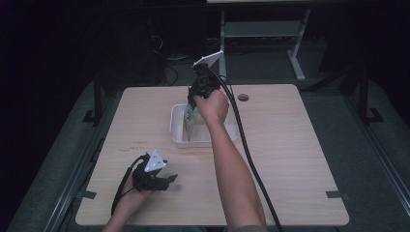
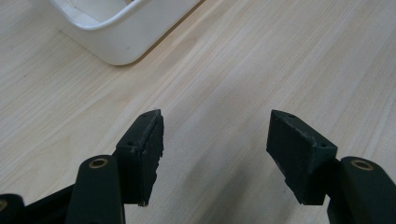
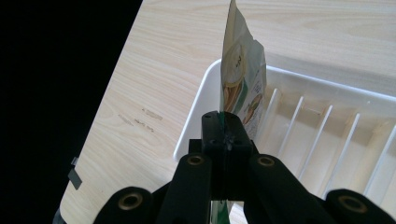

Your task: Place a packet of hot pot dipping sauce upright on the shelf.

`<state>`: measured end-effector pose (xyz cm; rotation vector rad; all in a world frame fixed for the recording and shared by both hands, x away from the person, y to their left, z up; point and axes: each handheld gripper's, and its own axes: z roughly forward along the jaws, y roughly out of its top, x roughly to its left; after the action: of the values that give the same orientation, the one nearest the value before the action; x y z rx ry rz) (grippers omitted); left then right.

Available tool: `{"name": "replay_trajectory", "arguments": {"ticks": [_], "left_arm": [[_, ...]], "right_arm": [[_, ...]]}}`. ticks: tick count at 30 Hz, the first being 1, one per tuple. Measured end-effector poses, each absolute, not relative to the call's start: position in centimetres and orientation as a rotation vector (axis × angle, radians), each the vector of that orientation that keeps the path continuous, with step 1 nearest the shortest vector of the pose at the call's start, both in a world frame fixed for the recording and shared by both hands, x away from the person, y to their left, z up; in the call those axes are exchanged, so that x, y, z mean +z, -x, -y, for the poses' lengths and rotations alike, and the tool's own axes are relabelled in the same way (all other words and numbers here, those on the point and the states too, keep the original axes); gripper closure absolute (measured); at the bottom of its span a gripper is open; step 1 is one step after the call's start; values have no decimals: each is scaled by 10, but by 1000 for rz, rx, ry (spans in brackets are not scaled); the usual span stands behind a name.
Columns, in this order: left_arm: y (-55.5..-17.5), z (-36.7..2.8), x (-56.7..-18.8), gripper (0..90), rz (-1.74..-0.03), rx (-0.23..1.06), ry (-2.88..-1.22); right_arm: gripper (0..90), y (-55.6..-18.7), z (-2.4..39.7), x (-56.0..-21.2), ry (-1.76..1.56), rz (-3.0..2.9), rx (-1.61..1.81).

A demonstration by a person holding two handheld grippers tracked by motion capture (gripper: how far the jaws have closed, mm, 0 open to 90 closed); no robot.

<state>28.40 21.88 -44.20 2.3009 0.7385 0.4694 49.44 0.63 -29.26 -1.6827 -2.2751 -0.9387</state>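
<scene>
My right gripper [image 1: 195, 102] hangs over the white tray [image 1: 177, 126] at the table's middle, shut on the top edge of a green and cream printed pouch [image 1: 189, 118]. In the right gripper view the pouch [image 3: 243, 79] stands edge-on between the closed pads of my right gripper [image 3: 223, 133], its lower end inside the ribbed tray [image 3: 289, 130]. My left gripper [image 1: 170, 180] rests low near the table's front left, held in a hand. Its jaws stand apart in the left gripper view, with my left gripper [image 2: 215, 140] holding nothing, only bare wood between the pads.
A light wooden table [image 1: 290, 145] carries the tray. A round cable hole [image 1: 243, 97] lies at the far side. The tray's corner [image 2: 116, 37] shows just beyond the left jaws. The right gripper's cable [image 1: 246, 145] trails across the table toward the front edge. Dark floor and a desk frame [image 1: 295, 48] lie behind.
</scene>
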Motion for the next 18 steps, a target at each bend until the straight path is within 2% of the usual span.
{"name": "replay_trajectory", "arguments": {"ticks": [18], "left_arm": [[-285,-219,-442,358,-744,470,-2300]], "right_arm": [[893,-496,-9,-299,1672,2287,-916]]}}
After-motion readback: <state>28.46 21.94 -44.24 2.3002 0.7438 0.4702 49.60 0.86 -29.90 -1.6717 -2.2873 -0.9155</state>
